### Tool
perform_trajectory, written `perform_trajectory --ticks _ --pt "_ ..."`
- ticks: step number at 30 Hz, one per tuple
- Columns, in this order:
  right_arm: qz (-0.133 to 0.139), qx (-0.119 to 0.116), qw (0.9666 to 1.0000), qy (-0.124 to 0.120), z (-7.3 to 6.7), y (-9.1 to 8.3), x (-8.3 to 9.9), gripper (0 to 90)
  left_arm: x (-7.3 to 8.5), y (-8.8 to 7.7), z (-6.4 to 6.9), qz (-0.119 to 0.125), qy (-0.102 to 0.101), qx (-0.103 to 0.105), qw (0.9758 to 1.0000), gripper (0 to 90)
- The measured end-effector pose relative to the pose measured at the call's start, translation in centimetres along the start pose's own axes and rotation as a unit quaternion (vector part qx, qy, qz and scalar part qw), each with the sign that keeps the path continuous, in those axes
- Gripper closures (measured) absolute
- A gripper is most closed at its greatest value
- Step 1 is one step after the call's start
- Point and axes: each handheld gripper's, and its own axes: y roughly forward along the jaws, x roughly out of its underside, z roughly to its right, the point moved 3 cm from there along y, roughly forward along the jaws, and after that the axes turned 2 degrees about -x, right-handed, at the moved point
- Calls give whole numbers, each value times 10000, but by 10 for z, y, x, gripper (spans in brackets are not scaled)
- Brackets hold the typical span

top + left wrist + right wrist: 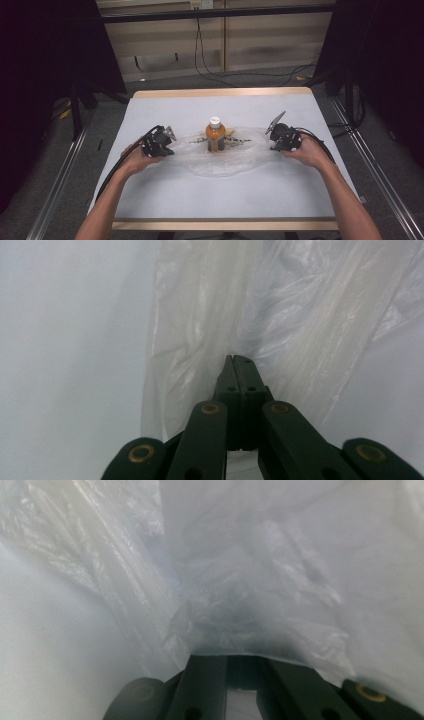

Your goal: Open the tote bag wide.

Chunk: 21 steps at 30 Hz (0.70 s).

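Observation:
A clear plastic bag (225, 162) lies spread across the middle of the white table. An orange bottle (215, 135) with a white cap stands upright on its far part. My left gripper (170, 136) sits at the bag's left edge. In the left gripper view its jaws (239, 360) are pressed together, and folds of the plastic (300, 315) bunch from the tips. My right gripper (272, 135) is at the bag's right edge. In the right gripper view the plastic (260, 555) drapes over the jaws and hides their tips (240, 652).
A small yellow piece and some dark bits (232, 136) lie right beside the bottle. The table (220, 92) has wooden strips along its far and near edges. Metal rails run along both sides, and cables trail on the floor behind.

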Motion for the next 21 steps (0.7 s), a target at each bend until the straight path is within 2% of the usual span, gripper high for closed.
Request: perform_trajectory --ticks 2,3,4,5,6,7,9,10,11,12,13,14,15,16,17,18,19,21 --pt "158 -102 9998 59 1 -1 1 900 2 -2 1 168 -102 64 9998 900" --pt "410 -200 9988 193 -1 -5 2 900 2 -4 2 272 -96 70 9996 900" --pt "562 -168 9980 219 -1 -8 1 900 1 -6 5 406 -134 94 9990 900" --pt "753 -283 9965 234 -2 -11 1 900 0 -9 6 542 -135 135 9983 900" --pt "887 -362 9951 236 -3 -13 0 900 -2 -13 11 806 -217 175 9964 900" --pt "984 -383 9942 208 -4 -15 -1 900 -3 -14 13 920 -247 213 9952 900" --pt "1053 -430 9932 228 -7 -17 -1 900 -4 -15 15 958 -210 199 9950 900" --pt "1249 -554 9904 197 -11 -20 -3 900 -4 -18 19 1116 -258 258 9931 900" --pt "1249 -554 9904 197 -11 -20 -3 900 -4 -18 19 1116 -258 258 9931 900" --pt "1342 -599 9890 163 -12 -22 -5 900 -4 -21 20 1150 -233 238 9928 900" --pt "1514 -678 9860 142 -15 -27 -7 900 -4 -25 22 1239 -224 271 9917 900" --pt "1514 -678 9860 142 -15 -27 -7 900 -4 -25 22 1239 -224 271 9917 900" --pt "1641 -761 9834 140 -18 -33 -9 900 -5 -28 25 1364 -281 280 9899 900" --pt "1706 -756 9824 77 -19 -36 -11 900 -8 -33 30 1473 -251 253 9884 900" --pt "1755 -802 9812 50 -21 -39 -13 900 -8 -33 30 1473 -251 253 9884 900" --pt "1792 -833 9803 29 -22 -43 -16 900 -10 -36 33 1481 -186 244 9885 900" --pt "1805 -839 9800 -20 -24 -45 -19 900 -15 -41 39 1601 -110 306 9866 900" --pt "1791 -829 9803 -109 -27 -50 -26 900 -19 -43 42 1615 -81 286 9864 900"
